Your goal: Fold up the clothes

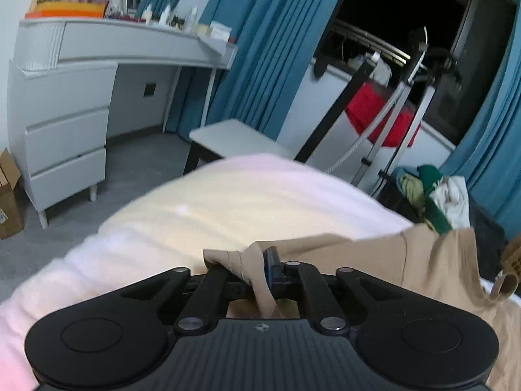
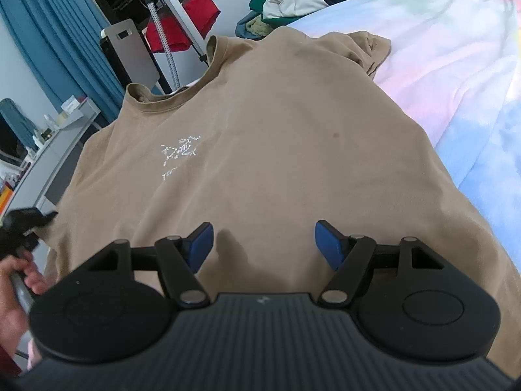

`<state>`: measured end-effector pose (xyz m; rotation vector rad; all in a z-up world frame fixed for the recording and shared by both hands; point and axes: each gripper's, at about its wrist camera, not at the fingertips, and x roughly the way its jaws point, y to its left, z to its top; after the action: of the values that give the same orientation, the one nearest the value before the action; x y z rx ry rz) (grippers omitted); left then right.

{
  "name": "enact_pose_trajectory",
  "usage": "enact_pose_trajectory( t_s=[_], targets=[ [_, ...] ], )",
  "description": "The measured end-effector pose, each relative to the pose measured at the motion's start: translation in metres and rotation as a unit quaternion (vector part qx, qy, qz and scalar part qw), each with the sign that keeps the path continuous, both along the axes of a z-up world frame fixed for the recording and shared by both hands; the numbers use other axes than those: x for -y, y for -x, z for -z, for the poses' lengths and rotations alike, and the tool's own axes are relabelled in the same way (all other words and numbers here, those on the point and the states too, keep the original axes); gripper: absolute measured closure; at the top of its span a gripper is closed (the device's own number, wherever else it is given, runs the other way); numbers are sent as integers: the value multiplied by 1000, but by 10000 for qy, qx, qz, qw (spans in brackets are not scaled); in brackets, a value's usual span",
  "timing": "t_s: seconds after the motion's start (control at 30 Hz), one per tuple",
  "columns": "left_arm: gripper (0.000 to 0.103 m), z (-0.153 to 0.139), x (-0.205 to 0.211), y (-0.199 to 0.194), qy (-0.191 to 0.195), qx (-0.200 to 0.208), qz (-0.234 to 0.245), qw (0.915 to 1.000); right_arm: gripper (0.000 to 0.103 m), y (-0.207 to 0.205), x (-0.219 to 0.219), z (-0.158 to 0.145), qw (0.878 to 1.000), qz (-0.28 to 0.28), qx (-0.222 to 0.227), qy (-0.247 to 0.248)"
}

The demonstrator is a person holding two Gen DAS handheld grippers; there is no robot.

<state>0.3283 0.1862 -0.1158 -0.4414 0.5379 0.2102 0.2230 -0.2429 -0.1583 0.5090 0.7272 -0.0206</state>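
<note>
The tan cotton T-shirt (image 2: 276, 150) lies face-up on the pastel tie-dye bed (image 2: 456, 65) — left gripper (image 1: 257, 270) clamped on what looks like its sleeve edge, right gripper (image 2: 263, 244) hovering with fingers apart — so the side fold starts; next the sleeve must cross inward.

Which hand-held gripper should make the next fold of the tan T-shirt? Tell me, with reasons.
Left, probably. The left hand-held gripper is already shut on an edge of the tan T-shirt, so it can carry that edge across. The right hand-held gripper hangs open over the shirt's lower part, gripping nothing.
</note>
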Motion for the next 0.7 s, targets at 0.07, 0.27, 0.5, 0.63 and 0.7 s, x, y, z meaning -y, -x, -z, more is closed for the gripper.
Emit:
enact_pose_trajectory(
  t_s=[0.07,0.27,0.5,0.63,0.7],
  targets=[
    [82,-2,-2,7,65,-23,17,10000,32,0,1,-1,10000,-6,-1,5],
    [44,-37,18,55,-418,-84,288,9987,32,1,5,-9,9999,-21,104,-5],
    [29,-88,84,144,-668,-127,925,9934,32,12,6,-35,9977,-144,613,253],
    [25,-103,123,196,-669,86,1280,9895,32,21,3,-50,9939,-284,903,570],
    [22,-104,140,216,-717,184,1399,9874,32,26,3,-56,9924,-329,1019,608]
  ],
)
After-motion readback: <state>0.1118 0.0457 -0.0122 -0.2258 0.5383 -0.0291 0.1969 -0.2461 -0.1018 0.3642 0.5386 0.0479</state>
